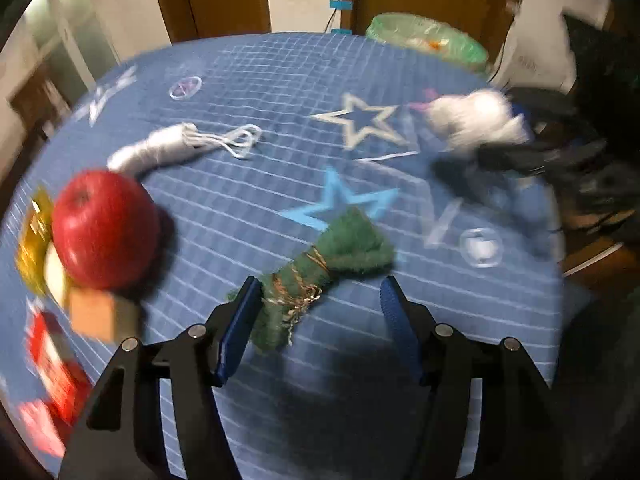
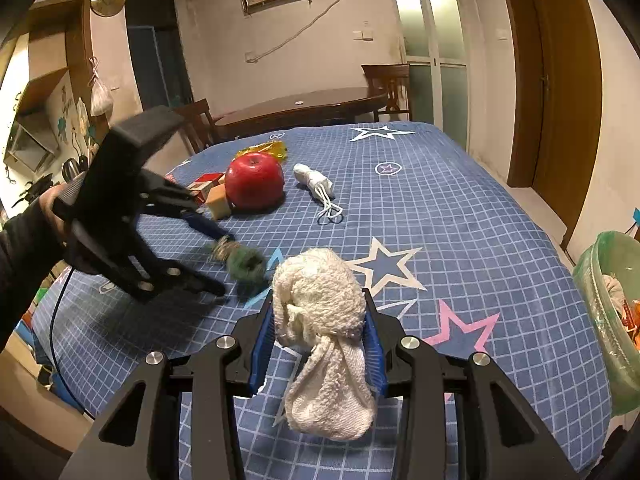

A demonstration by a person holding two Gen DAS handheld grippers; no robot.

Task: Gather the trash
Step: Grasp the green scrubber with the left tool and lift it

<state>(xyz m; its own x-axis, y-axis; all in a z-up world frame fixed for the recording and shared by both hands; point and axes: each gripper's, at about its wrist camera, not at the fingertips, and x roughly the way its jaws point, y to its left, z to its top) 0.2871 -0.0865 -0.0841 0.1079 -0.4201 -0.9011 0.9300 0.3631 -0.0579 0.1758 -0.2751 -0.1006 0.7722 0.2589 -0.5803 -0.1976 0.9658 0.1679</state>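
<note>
Blue starred desk (image 2: 460,216) fills the view, green-lined bin (image 2: 608,320) off its right edge. Right claw (image 2: 320,320) pinches the white rag (image 2: 320,300), lifted clear. Left claw (image 1: 316,300) is spread, jaws astride the green bundle (image 1: 320,272) lying on the cloth, one pad touching. Red apple (image 2: 254,184) sits beyond, rolled mask (image 2: 316,180) beside it.

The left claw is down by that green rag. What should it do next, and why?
Probably shift a little to the left, then close. The left gripper is open, and the green rag lies against its left finger rather than centred. The right gripper already grips a white cloth, so it cannot help.
</note>
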